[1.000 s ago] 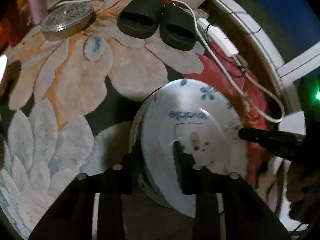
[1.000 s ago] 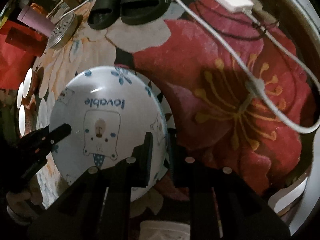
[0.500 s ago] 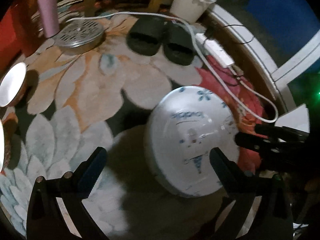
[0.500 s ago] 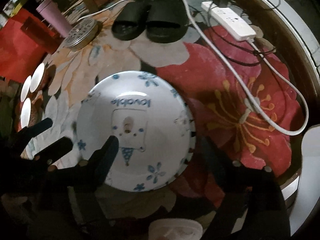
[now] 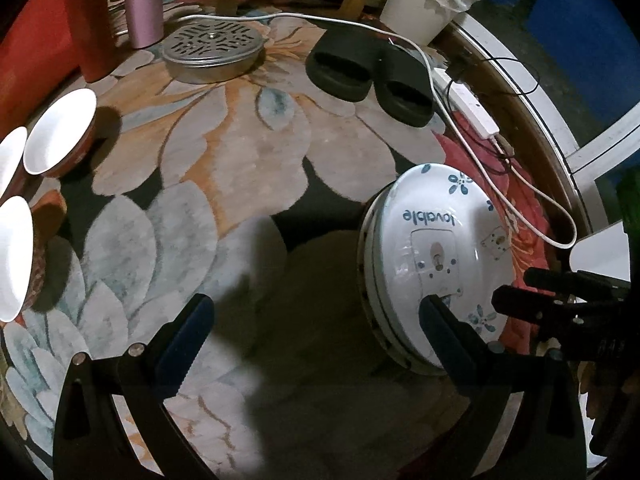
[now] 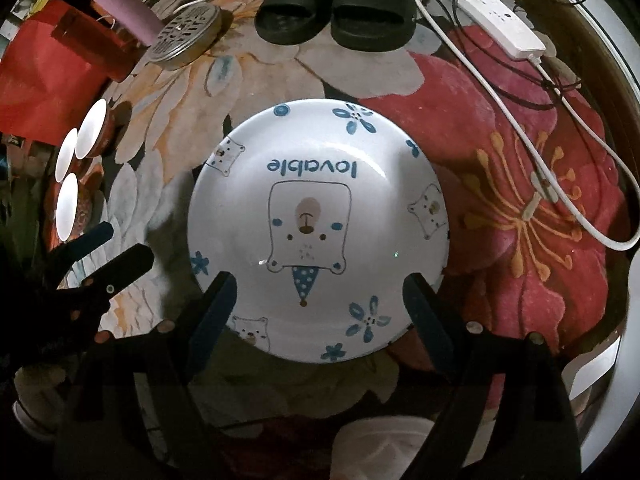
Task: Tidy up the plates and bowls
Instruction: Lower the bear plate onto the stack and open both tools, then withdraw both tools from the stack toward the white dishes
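Note:
A stack of white plates with a blue bear print and the word "lovable" (image 6: 316, 224) lies on the floral rug; it also shows at the right of the left wrist view (image 5: 436, 256). My right gripper (image 6: 320, 304) is open and empty, just in front of the stack. My left gripper (image 5: 316, 328) is open and empty, to the left of the stack. Three white-lined bowls with red-brown outsides (image 5: 60, 132) stand at the left; they also show in the right wrist view (image 6: 90, 130).
Black slippers (image 5: 368, 76) and a perforated metal lid (image 5: 212, 48) lie at the back of the rug. A white power strip (image 6: 500, 24) and cables run along the right. A pink bottle (image 5: 142, 0) and a red cup (image 6: 96, 44) stand at the back left.
Both grippers have let go of the top plate, opened wide and pulled back. The plate now rests on the stack.

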Action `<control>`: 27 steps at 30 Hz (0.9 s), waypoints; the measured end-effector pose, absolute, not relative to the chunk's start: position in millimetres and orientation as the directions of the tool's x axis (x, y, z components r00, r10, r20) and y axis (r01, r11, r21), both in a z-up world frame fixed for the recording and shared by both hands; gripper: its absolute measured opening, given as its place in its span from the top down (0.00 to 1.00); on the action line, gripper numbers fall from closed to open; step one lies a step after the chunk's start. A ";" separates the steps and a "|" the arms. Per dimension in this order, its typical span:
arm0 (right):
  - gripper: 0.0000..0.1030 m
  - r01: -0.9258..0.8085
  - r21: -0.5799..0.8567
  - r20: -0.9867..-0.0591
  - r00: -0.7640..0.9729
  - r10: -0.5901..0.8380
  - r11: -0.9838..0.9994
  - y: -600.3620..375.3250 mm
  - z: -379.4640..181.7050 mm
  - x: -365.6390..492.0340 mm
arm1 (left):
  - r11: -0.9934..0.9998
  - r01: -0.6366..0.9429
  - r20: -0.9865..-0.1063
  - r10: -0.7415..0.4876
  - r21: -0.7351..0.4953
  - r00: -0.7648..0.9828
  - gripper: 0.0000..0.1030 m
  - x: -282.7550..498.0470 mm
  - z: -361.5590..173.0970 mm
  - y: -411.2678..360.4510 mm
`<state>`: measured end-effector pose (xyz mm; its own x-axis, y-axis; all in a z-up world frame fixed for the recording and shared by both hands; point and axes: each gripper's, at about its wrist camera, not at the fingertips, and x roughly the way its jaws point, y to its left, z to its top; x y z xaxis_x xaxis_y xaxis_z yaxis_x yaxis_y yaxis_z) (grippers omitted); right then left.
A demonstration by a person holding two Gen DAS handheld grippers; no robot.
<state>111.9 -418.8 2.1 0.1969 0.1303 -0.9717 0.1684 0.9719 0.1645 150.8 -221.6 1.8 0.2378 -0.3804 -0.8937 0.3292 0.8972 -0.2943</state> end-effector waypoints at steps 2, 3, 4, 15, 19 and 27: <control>0.16 0.163 0.165 -0.972 0.196 0.132 0.973 -415.6 1.6 112.5 | 0.899 0.324 -0.894 -0.378 -0.294 0.239 0.01 150.5 1.2 -216.9; 0.16 0.161 0.164 -0.972 0.195 0.131 0.973 -413.6 1.2 113.3 | 0.901 0.320 -0.895 -0.377 -0.295 0.239 0.01 150.4 0.7 -214.3; 0.16 0.158 0.163 -0.972 0.194 0.131 0.974 -411.4 0.9 113.5 | 0.902 0.316 -0.895 -0.376 -0.294 0.239 0.01 150.3 0.3 -211.8; 0.16 0.141 0.158 -0.973 0.192 0.130 0.977 -395.4 -0.3 113.5 | 0.914 0.286 -0.902 -0.359 -0.288 0.239 0.01 150.1 -2.6 -191.1; 0.16 0.138 0.156 -0.973 0.194 0.128 0.978 -392.1 -0.4 113.9 | 0.916 0.278 -0.903 -0.357 -0.289 0.240 0.01 150.2 -3.2 -185.5; 0.16 0.117 0.151 -0.973 0.196 0.126 0.982 -379.6 -0.9 118.9 | 0.925 0.249 -0.905 -0.347 -0.287 0.245 0.01 150.6 -6.1 -169.0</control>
